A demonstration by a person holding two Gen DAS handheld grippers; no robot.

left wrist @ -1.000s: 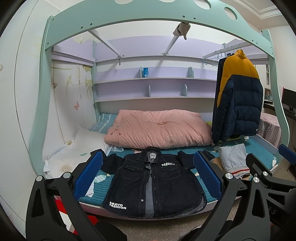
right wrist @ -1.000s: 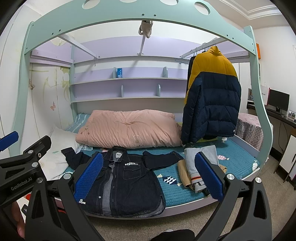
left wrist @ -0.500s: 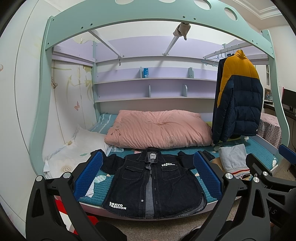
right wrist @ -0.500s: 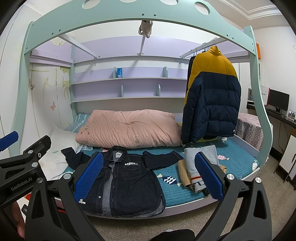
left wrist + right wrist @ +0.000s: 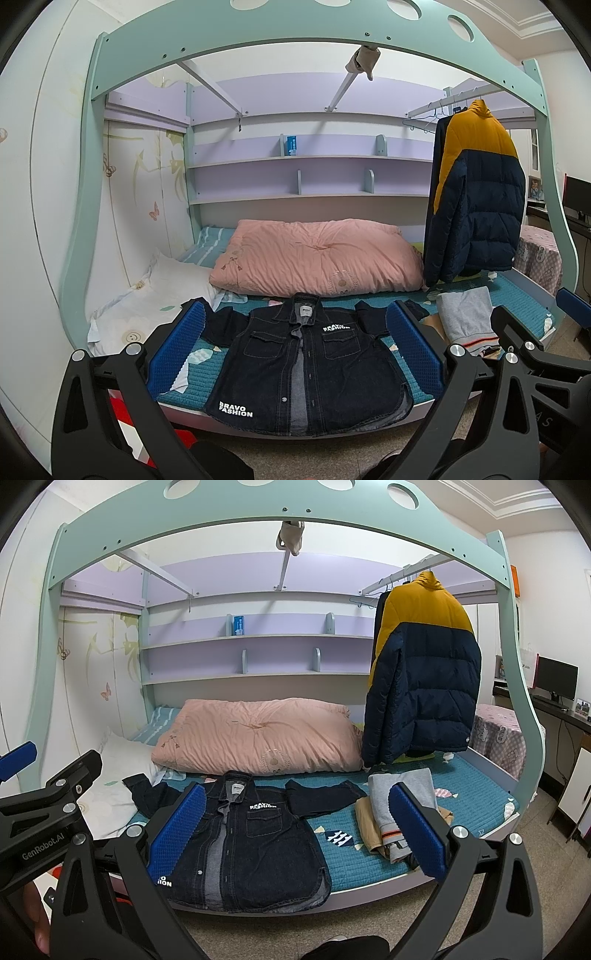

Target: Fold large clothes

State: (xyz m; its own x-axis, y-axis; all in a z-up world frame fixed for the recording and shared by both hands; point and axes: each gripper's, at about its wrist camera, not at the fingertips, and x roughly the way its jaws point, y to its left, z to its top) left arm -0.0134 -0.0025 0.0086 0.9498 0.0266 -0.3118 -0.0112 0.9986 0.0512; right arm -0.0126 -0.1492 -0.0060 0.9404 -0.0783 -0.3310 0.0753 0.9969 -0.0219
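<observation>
One dark denim jacket (image 5: 306, 365) lies spread flat, front up, at the near edge of the bed (image 5: 524, 314), its hem hanging slightly over that edge. Beside it toward the bed's right end sits one small pile of folded clothes (image 5: 399, 808). Two claws hover short of the bed: the left claw (image 5: 295, 352) and the right claw (image 5: 295, 830), both spread wide, holding nothing, the jacket well beyond their fingertips.

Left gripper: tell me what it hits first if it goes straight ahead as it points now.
Probably the dark denim jacket laid flat on the bed: it lies centred between the open left gripper's fingers, nothing visible before it. Depth is unclear, so it could pass over toward the pink quilt.
</observation>
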